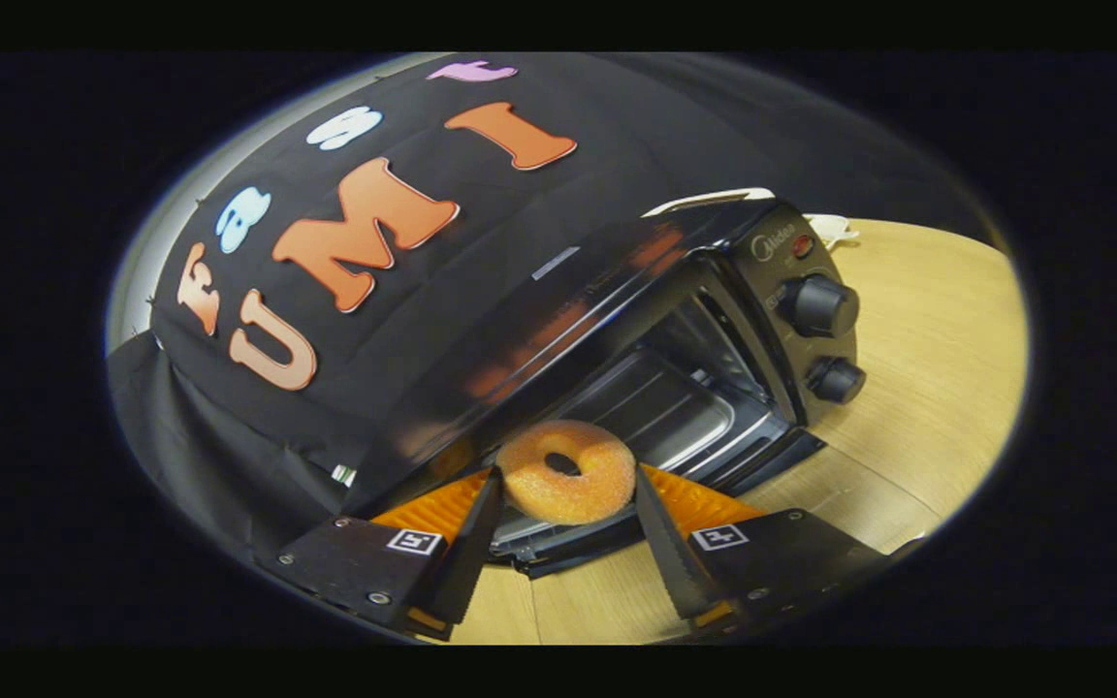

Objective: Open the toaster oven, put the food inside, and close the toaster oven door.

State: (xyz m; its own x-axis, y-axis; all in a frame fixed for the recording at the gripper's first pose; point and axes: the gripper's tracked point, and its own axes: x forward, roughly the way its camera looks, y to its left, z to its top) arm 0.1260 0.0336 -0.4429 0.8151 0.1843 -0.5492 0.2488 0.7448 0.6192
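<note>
With the fingers (566, 504) clamped on the doughnut (566, 471) at the mouth of the open toaster oven (714, 320), the carry should go in level over the lowered door (558, 548), setting it on the inner tray (655, 407).

The gripper (566, 496) has two flat tapering fingers (469, 543) with serrated inner edges, each mounted on a dark, screw-fastened block bearing a square black-and-white marker (415, 542).

A glossy black metal toaster oven (617, 291) with a ribbed shiny metal tray (655, 407) stands on a smooth pale wood-grain table (927, 368); the sugar-rough tan doughnut (566, 471) looks grainy.
</note>
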